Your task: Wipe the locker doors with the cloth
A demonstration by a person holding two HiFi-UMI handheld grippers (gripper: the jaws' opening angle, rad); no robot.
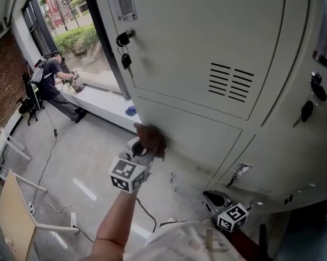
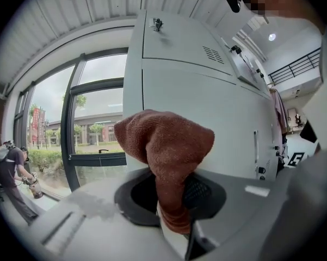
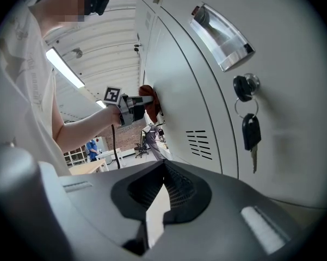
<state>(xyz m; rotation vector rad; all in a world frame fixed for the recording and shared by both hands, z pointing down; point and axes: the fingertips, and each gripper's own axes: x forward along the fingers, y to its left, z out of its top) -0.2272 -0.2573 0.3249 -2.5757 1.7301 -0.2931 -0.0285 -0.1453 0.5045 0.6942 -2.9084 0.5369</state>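
You are standing in a plain, workshop-like hall fitted out as a work and lab space, not a home. Right in front of you is a bank of grey metal lockers [image 1: 207, 48] with vent slots [image 1: 231, 82] and keys [image 1: 125, 58] hanging in the locks. Overhead runs a ribbed metal ceiling [image 2: 71, 20] with a strip light [image 3: 65, 69]. To your left a tall dark-framed window [image 1: 71, 31] looks out on hedges and buildings, beside a brick wall [image 1: 2, 75]. The bare grey floor [image 1: 81, 145] carries loose cables and a power strip [image 1: 73, 219] near a wooden table [image 1: 13, 216]. Far left, another person [image 1: 54, 80] works at the window sill.
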